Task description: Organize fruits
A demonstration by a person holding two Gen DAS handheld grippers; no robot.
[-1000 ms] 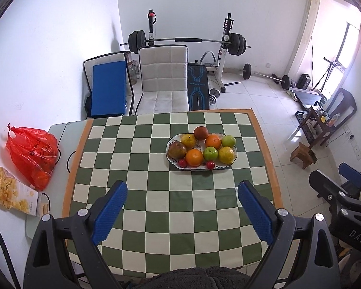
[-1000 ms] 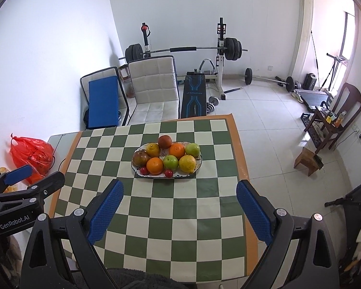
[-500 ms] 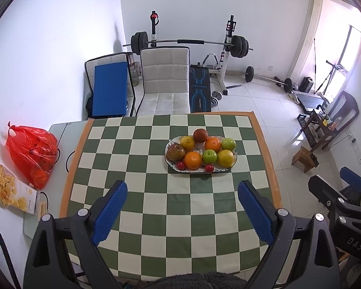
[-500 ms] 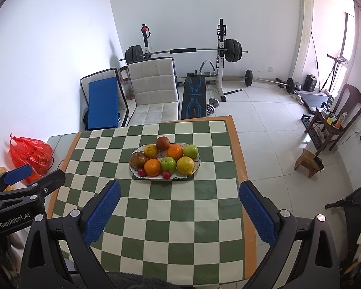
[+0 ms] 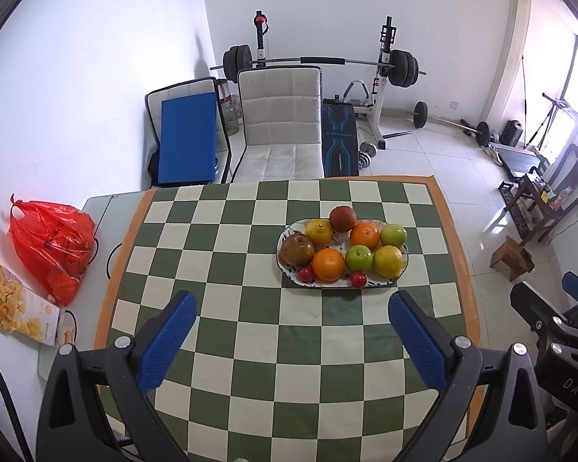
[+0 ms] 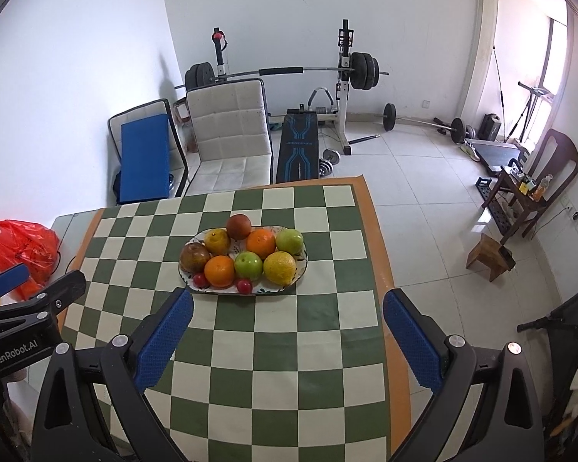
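The counter is covered with a green and white checked cloth, and on it stands an oval plate with a small painted pattern on the rim. The plate holds the fruits: 2 oranges, 2 green apples, 2 yellow citrus fruits, 1 dark red fruit, 1 brownish apple and 2 small red fruits at the near rim.

The left claw is released, its blue pads wide apart above the cloth, and it holds nothing. The right claw is released too and empty (the plate lies just beyond its left pad).

In the right wrist view, the body of the left claw carries the white text "GenRobot.AI". In the left wrist view, the letters "DAS" are readable on the black part at the right edge. A red plastic bag and a snack packet lie left of the cloth; their print is too small to read.
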